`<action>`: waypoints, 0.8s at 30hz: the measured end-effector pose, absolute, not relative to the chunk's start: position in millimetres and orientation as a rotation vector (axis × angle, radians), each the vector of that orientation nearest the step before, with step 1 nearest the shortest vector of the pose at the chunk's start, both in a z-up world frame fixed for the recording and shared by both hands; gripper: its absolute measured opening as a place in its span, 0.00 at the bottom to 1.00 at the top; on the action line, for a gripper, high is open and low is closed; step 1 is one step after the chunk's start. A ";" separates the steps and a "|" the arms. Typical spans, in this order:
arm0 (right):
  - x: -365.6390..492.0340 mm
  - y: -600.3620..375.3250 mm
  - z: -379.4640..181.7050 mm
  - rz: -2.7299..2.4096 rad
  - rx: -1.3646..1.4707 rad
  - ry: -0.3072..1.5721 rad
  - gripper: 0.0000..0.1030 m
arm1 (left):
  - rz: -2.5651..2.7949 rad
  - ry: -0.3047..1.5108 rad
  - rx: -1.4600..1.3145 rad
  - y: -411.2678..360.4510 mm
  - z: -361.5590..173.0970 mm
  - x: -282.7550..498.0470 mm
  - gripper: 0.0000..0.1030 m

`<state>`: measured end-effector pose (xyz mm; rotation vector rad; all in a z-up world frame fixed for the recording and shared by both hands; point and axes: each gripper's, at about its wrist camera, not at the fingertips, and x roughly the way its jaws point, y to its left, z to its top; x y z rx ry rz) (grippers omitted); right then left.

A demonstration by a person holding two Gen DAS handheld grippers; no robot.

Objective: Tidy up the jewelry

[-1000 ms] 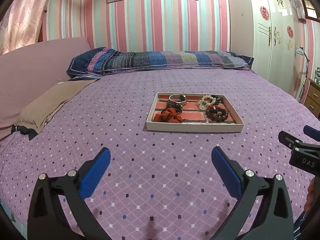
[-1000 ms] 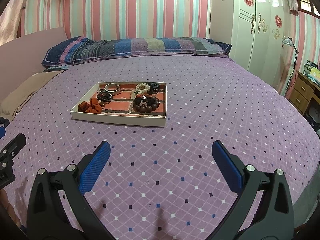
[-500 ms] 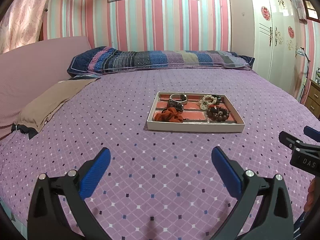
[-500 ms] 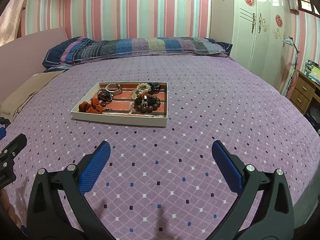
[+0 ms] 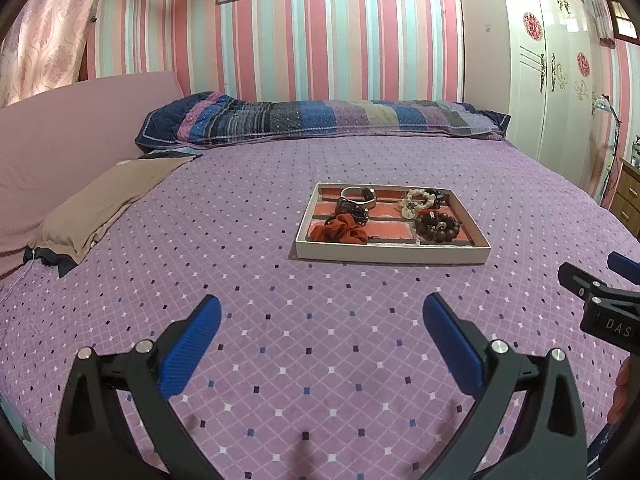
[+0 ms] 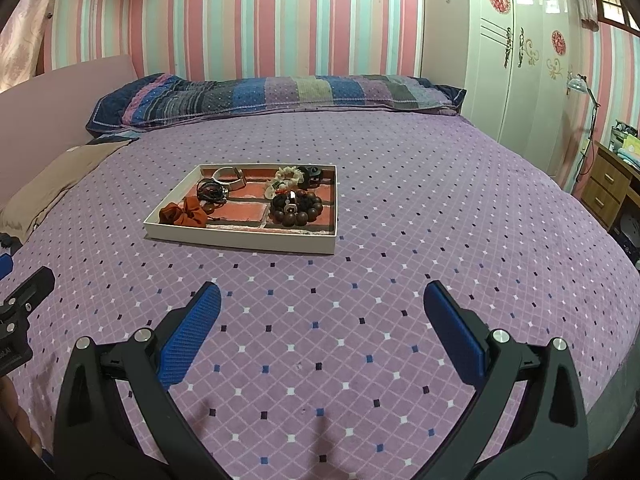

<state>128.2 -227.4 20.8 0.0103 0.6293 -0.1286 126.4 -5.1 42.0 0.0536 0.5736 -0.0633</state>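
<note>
A shallow white jewelry tray (image 5: 392, 255) (image 6: 240, 241) with red compartments lies in the middle of the purple bed. It holds an orange scrunchie (image 5: 340, 230) (image 6: 183, 214), a dark bead bracelet (image 5: 436, 226) (image 6: 297, 209), a pale bead bracelet (image 5: 416, 200) (image 6: 285, 179), a silver bangle (image 5: 358, 193) (image 6: 229, 175) and a tangle of dark cord (image 5: 353, 211) (image 6: 211, 191). My left gripper (image 5: 322, 314) is open and empty, well short of the tray. My right gripper (image 6: 322, 302) is open and empty too, near the bed's front.
A striped pillow (image 5: 320, 118) lies along the headboard wall. A brown folded cloth (image 5: 104, 204) rests at the bed's left side. A white wardrobe (image 6: 516, 60) and a wooden drawer unit (image 6: 608, 188) stand to the right. Purple bedspread (image 6: 420, 216) surrounds the tray.
Both views have shifted very slightly; the tray sits a little closer and lower in the right wrist view. Both grippers stay open and empty.
</note>
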 end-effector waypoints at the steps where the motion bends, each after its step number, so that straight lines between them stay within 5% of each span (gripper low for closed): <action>1: 128.2 -227.5 20.8 -0.129 0.011 0.629 0.96 | -0.064 0.574 0.053 -5.2 42.0 126.3 0.96; 24: 128.0 -227.6 22.0 -0.124 0.009 0.624 0.96 | -0.051 0.568 0.054 -4.2 44.2 123.9 0.96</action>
